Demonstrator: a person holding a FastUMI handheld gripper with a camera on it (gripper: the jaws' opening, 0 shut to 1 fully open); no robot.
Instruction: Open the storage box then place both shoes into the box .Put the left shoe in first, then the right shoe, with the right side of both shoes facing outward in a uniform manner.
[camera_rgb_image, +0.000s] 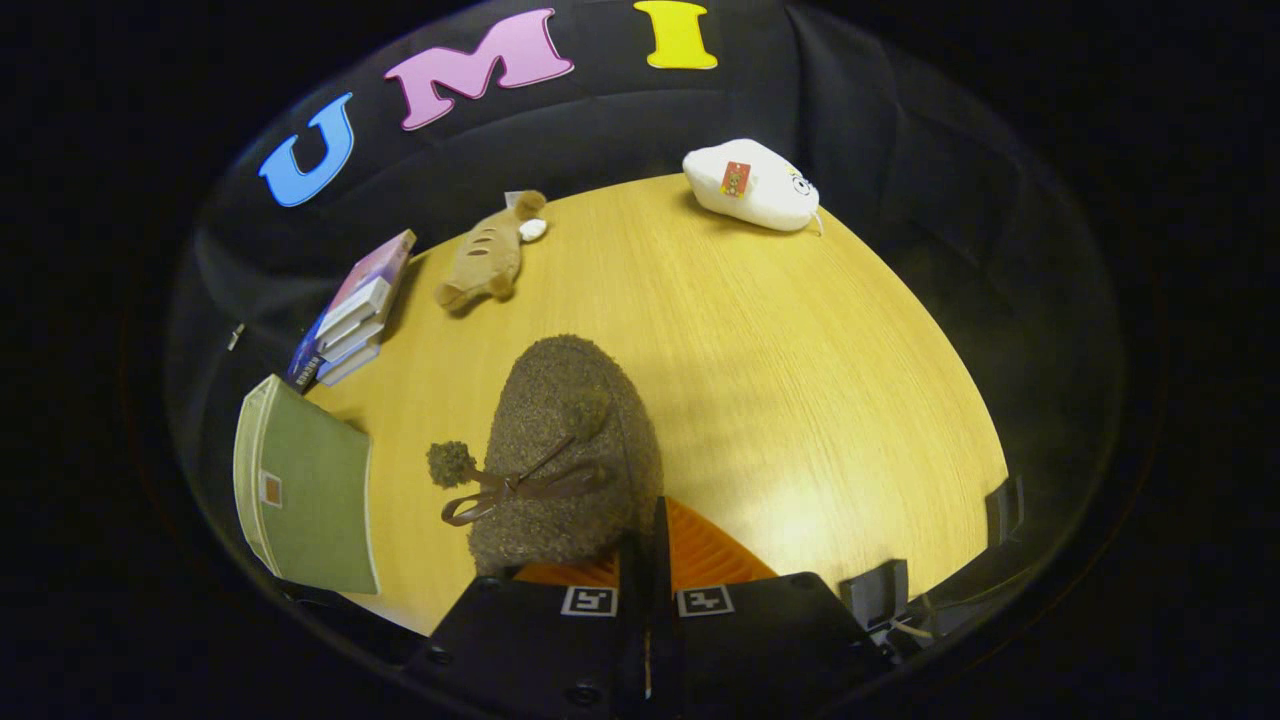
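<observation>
Claw (645, 560): fingers pressed together on the heel rim of the brown fuzzy shoe (565, 450), toe pointing away.
Storage box (300, 490): green, beside the shoe on the surface (800, 380).
Advice: probably carry it level toward the box, keeping the grip firm.

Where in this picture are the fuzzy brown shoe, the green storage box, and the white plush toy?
fuzzy brown shoe (560, 440): gripper view, on its toe top, just ahead of the fingers.
green storage box (315, 500): gripper view, on its green lid.
white plush toy (760, 195): gripper view, on its body.
</observation>
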